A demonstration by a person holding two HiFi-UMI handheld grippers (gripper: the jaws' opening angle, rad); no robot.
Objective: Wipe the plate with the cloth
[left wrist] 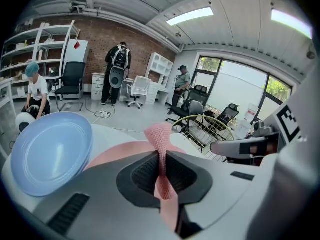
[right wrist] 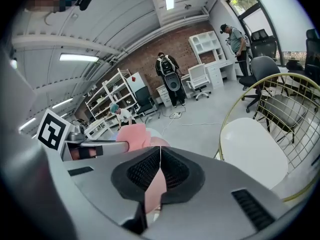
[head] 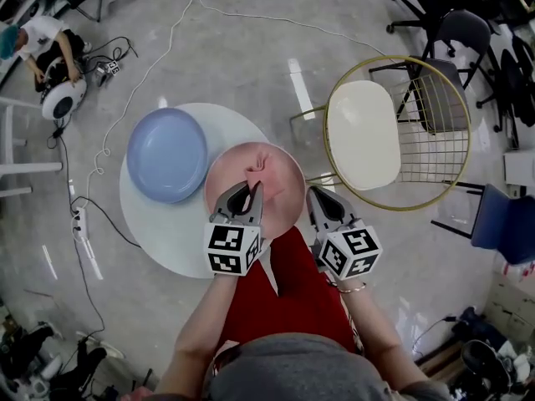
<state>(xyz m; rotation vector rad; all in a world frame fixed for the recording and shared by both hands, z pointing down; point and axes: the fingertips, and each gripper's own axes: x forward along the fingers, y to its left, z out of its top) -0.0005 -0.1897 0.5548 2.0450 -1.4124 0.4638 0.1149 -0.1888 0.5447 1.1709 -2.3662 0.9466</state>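
This is looking like a shared lab-workshop: white shelving [left wrist: 30, 49] is lining a brick wall [left wrist: 100, 39] at upper left, office chairs [left wrist: 72, 84] are standing about, cables [head: 117, 48] are trailing over the floor, and people [left wrist: 117, 71] are working.

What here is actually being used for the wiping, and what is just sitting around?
In use: cloth, pinched in the left gripper; pink plate, held at its edge by the right gripper.

Lying about: blue plate on the table; chair; cables on the floor.
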